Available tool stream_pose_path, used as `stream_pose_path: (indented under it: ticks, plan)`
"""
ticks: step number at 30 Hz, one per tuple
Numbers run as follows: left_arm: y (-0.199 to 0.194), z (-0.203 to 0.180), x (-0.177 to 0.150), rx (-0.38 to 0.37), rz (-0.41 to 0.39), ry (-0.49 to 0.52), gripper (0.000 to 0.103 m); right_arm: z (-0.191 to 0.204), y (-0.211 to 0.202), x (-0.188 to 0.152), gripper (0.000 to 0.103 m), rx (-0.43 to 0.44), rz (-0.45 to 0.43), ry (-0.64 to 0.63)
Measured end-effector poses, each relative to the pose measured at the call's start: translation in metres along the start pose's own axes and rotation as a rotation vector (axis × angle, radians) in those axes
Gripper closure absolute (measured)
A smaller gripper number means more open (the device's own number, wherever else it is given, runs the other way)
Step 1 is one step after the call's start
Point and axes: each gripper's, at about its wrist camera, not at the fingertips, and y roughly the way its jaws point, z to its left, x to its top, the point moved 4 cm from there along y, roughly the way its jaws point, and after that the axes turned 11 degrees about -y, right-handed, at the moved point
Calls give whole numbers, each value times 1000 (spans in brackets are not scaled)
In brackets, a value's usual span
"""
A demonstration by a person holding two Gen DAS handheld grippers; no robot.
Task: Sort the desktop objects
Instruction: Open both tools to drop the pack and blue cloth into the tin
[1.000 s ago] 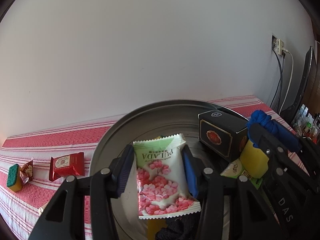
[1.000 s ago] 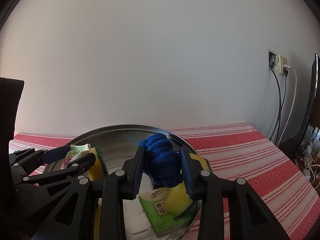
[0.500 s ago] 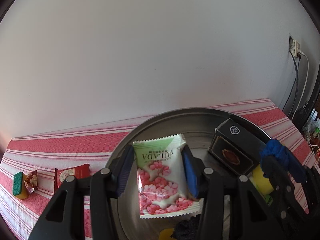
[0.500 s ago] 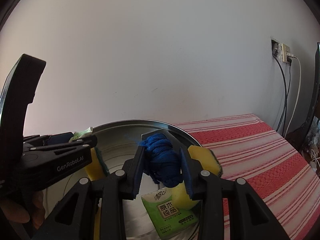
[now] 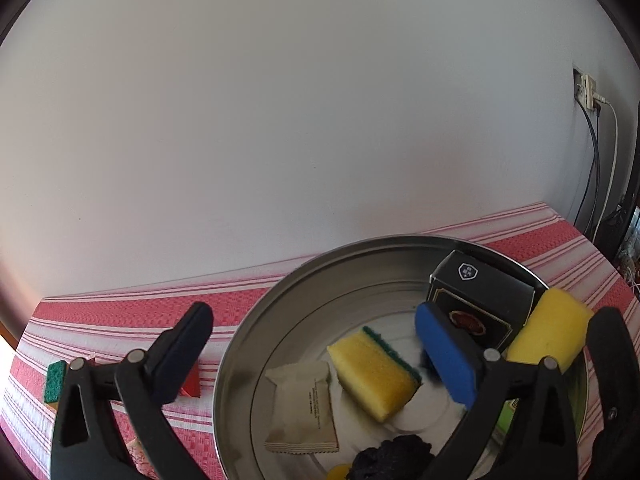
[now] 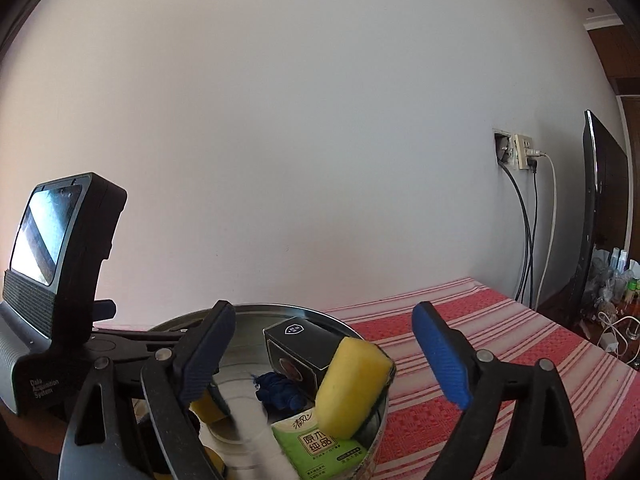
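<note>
A round metal basin stands on the red striped cloth. In it lie a yellow sponge with a green edge, a beige sachet, a black box, a second yellow sponge leaning on the rim, and a black bundle. My left gripper is open and empty above the basin's left rim. My right gripper is open and empty over the basin. Below it lie the blue rope bundle, the green tissue pack, the leaning yellow sponge and the black box.
A green-topped sponge and a red packet lie on the cloth left of the basin. The left gripper's body is at the left in the right wrist view. A wall socket with cables and a monitor stand at the right.
Both grippers have opened. The left one let go of the pink-and-green snack packet, no longer in view, and the right one let go of the blue rope bundle, now in the basin.
</note>
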Motion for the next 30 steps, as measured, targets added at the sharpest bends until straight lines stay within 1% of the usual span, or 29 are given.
stream_pose_path:
  ticks: [3,7,9,11,14,16,18,24,25,30]
  plan:
    - [-5,-1,0,1,-11,-5,1,4,-4,2,10,-30,-14,-16]
    - [-13,5,-3,2,-34,-39,1,7,-4,2,9,-24,-14,-12]
    - [-18,9,-7,19,-44,-49,1,9,-4,3,9,-32,-16,-19]
    - [-23,11,-11,33,-51,-50,1,8,-6,3,8,-38,-21,-17]
    - [-28,5,-14,33,-68,-50,1,4,-5,2,8,-42,-18,-13]
    - [-34,1,-16,32,-86,-40,1,1,-7,2,8,-46,-43,-1]
    - [-40,-1,-19,49,-106,-25,1,0,-9,2,8,-48,-64,10]
    - [-53,2,-36,27,-130,-34,1,-7,-12,1,8,-64,-56,39]
    - [-54,7,-39,27,-131,-31,1,-8,-12,1,8,-66,-55,46]
    - [-67,5,-54,16,-153,-15,1,-14,-19,-1,8,-73,-51,78]
